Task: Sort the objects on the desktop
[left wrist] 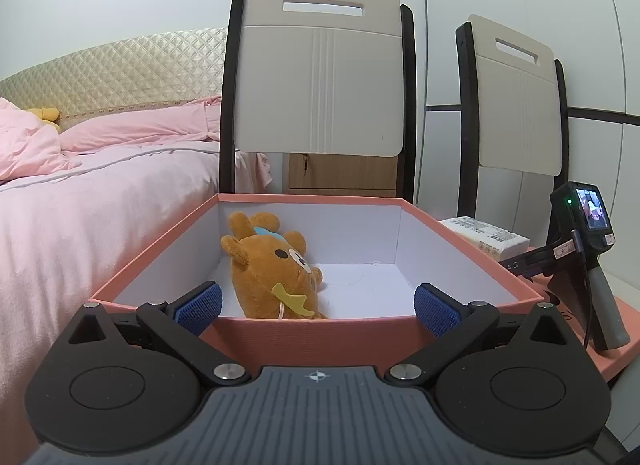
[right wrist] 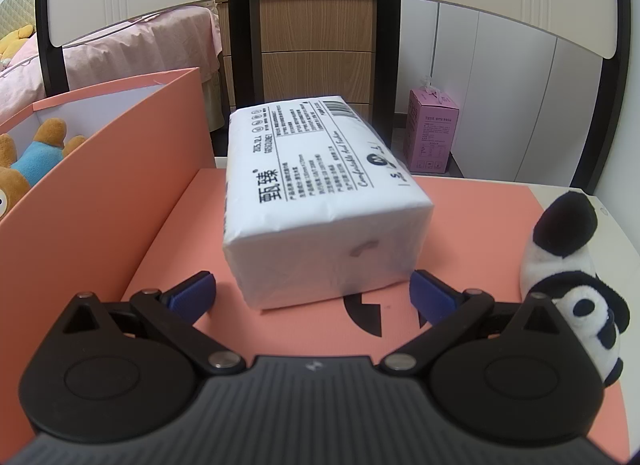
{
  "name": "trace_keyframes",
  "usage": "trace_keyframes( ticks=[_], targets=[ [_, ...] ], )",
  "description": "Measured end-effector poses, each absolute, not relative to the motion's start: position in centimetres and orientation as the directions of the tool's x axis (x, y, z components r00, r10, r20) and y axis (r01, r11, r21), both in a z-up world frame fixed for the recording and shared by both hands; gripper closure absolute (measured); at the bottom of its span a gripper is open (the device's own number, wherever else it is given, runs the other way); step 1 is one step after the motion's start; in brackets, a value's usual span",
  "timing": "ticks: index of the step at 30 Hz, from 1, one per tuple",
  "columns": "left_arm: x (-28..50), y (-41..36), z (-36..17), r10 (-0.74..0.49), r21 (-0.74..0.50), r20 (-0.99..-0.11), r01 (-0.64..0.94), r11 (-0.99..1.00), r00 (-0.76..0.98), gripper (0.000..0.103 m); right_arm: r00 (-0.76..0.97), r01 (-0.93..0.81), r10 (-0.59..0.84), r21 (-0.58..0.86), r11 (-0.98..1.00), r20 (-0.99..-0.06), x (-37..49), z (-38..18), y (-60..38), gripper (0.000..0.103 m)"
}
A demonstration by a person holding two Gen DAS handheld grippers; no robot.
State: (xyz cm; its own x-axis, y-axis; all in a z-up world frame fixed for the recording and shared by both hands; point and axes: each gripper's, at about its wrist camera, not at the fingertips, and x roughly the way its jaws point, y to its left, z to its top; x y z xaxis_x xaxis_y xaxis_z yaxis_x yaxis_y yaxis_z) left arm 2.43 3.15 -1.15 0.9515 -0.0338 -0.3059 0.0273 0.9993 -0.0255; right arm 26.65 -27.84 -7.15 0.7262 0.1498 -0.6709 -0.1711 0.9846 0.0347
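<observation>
Orange box [right wrist: 100,169] left, panda [right wrist: 576,285] right.

We lose the brown bear [right wrist: 24,161] behind the orange box [right wrist: 100,169] wall, only head and blue back showing. Beside that box, the panda [right wrist: 576,289] is partly blocked by our right gripper [right wrist: 312,293]; the tissue pack [right wrist: 316,201] print blurs.

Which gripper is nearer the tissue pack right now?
Right. The right gripper is open directly in front of the tissue pack, its near end almost between the fingers. The left gripper is open at the orange box, the pack off to its right.
</observation>
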Motion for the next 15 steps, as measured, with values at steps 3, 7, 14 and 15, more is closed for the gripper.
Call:
trace_keyframes(
  ticks=[3, 7, 14, 15],
  targets=[
    [2.41, 3.31, -1.14, -0.039, -0.033, -0.305, 0.03, 0.999, 0.952, 0.0, 0.726, -0.171, 0.15, 0.034, 0.985, -0.671, 26.64, -7.15, -27.87, 0.0],
    [2.35, 3.55, -1.0, -0.044, -0.051, -0.305, 0.03, 0.998, 0.951, 0.0, 0.727, -0.171, 0.15, 0.034, 0.985, -0.671, 26.66, -7.17, -27.77, 0.0],
    [2.44, 3.62, -0.98, -0.038, -0.052, -0.307, 0.023, 0.998, 0.951, 0.0, 0.727, -0.171, 0.15, 0.034, 0.985, -0.671, 26.66, -7.17, -27.82, 0.0],
    [2.44, 3.64, -0.97, -0.037, -0.053, -0.307, 0.021, 0.998, 0.951, 0.0, 0.727, -0.171, 0.15, 0.034, 0.985, -0.67, 26.66, -7.17, -27.85, 0.0]
  ],
)
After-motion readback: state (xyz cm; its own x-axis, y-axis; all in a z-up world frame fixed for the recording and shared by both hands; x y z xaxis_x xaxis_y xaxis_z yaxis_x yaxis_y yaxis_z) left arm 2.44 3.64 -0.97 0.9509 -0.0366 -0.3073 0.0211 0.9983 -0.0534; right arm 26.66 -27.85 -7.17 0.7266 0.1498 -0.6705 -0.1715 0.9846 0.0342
